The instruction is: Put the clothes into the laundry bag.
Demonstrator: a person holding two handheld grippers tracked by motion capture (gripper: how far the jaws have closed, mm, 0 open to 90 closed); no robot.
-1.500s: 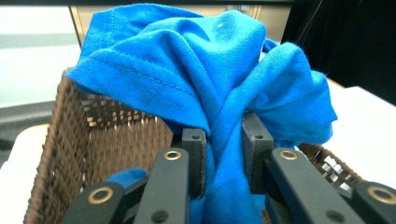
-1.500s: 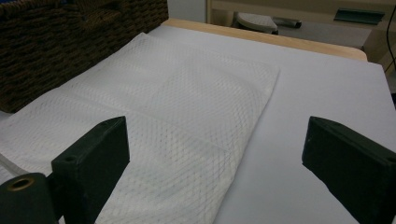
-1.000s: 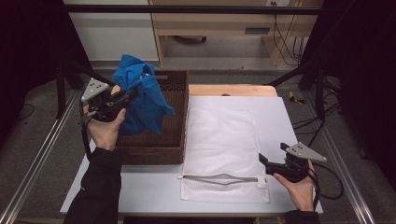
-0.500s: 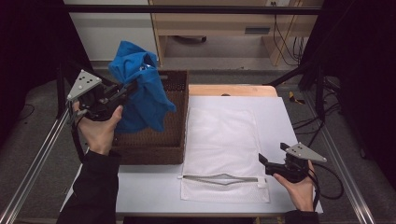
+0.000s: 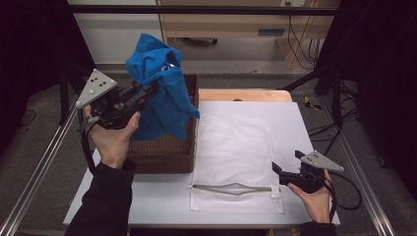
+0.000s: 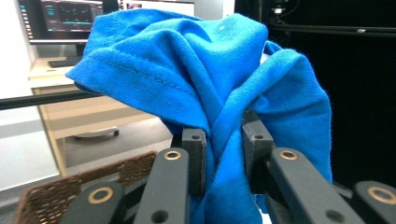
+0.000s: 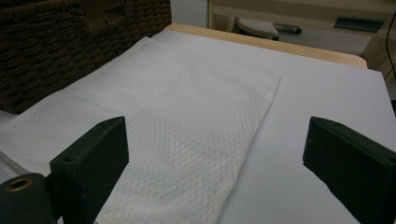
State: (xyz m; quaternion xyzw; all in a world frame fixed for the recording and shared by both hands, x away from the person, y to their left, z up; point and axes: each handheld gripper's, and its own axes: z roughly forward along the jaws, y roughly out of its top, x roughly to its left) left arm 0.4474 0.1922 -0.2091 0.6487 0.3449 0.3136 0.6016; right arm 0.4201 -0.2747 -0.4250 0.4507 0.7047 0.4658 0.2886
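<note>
- High view. Jaws: left gripper (image 5: 150,91) clenched on a bunched blue garment (image 5: 162,88), held up above the wicker basket (image 5: 164,152); right gripper (image 5: 276,172) spread and empty, resting on the table (image 5: 147,196) just right of the white mesh laundry bag (image 5: 236,147).
- Step in hand, as judged: lifting the garment out of the basket. The next move calls for carrying it across to the bag, whose zipper (image 5: 231,187) gapes at the near end.
- Basket contents: hidden behind the hanging cloth; cannot tell.
- Left gripper view. Garment (image 6: 210,93) pinched between both pads; basket rim (image 6: 56,191) below.
- Right gripper view. Jaws wide apart, nothing between; mesh bag (image 7: 177,121) lies flat, apparently empty; basket wall (image 7: 70,42) beside it.
</note>
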